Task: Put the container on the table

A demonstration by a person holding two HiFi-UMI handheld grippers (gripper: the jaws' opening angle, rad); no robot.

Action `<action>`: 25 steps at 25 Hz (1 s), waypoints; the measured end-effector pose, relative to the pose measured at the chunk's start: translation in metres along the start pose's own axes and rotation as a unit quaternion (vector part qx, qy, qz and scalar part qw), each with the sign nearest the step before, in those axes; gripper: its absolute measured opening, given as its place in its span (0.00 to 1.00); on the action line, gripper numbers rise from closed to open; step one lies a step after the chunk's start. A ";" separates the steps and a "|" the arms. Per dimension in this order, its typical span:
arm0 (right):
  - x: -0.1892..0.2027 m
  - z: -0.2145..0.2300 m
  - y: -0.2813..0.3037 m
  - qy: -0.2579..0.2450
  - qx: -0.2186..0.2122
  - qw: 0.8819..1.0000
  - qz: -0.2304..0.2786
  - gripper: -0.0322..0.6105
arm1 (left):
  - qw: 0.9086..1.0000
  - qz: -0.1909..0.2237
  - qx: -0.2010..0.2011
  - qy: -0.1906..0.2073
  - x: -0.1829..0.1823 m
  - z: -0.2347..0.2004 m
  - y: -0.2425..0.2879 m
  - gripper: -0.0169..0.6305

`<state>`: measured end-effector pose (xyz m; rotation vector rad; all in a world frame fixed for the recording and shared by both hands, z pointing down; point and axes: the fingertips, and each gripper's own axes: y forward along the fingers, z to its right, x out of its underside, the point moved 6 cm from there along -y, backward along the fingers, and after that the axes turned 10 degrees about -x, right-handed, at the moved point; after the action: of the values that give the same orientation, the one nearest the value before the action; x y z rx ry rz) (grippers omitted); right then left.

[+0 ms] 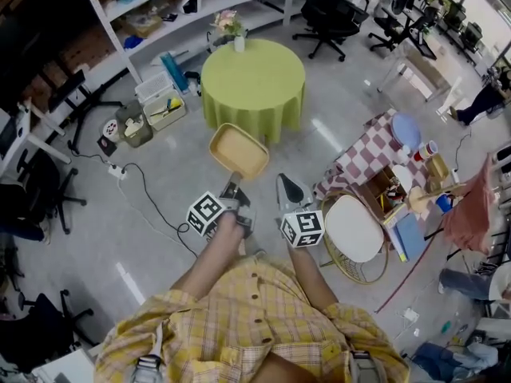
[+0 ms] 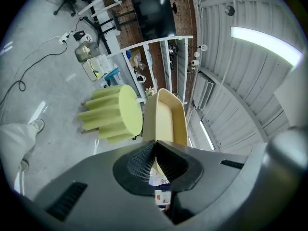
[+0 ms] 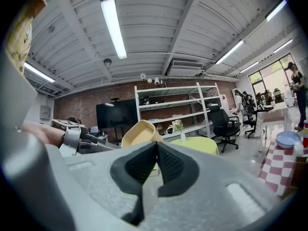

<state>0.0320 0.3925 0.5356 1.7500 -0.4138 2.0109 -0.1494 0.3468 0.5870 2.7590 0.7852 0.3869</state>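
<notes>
Cannot see the near rim of the container (image 2: pixel 166 117), buried between the fingers (image 2: pixel 139 162) of the left gripper (image 2: pixel 155 148); cannot see the front of the worktop (image 3: pixel 195 144) behind the right gripper (image 3: pixel 157 150); cannot tell the small items on the shelf (image 1: pixel 172 6)

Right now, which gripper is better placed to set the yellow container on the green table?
Left. The left gripper is shut on the rim of the container, with the table just ahead. The right gripper is shut on nothing, beside it.
</notes>
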 end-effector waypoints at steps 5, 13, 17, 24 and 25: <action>0.003 0.006 0.007 0.002 -0.004 1.000 -0.001 0.05 | 1.000 -0.001 -0.002 0.001 0.002 -0.004 0.008 0.05; 0.004 0.026 0.046 0.002 -0.011 1.000 -0.013 0.05 | 1.000 0.008 -0.007 -0.016 -0.022 -0.012 0.037 0.05; 0.002 0.037 0.070 -0.004 -0.017 1.000 -0.018 0.05 | 1.000 0.009 -0.006 -0.020 -0.035 -0.009 0.062 0.05; -0.001 0.077 0.113 -0.003 -0.012 1.000 -0.019 0.05 | 1.000 0.007 -0.003 -0.028 -0.056 -0.001 0.118 0.05; -0.001 0.083 0.122 -0.003 -0.012 1.000 -0.019 0.05 | 1.000 0.006 -0.003 -0.029 -0.060 0.000 0.127 0.05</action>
<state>0.0407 0.2466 0.5544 1.7375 -0.4023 1.9658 -0.1384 0.2096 0.6144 2.7579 0.7520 0.3102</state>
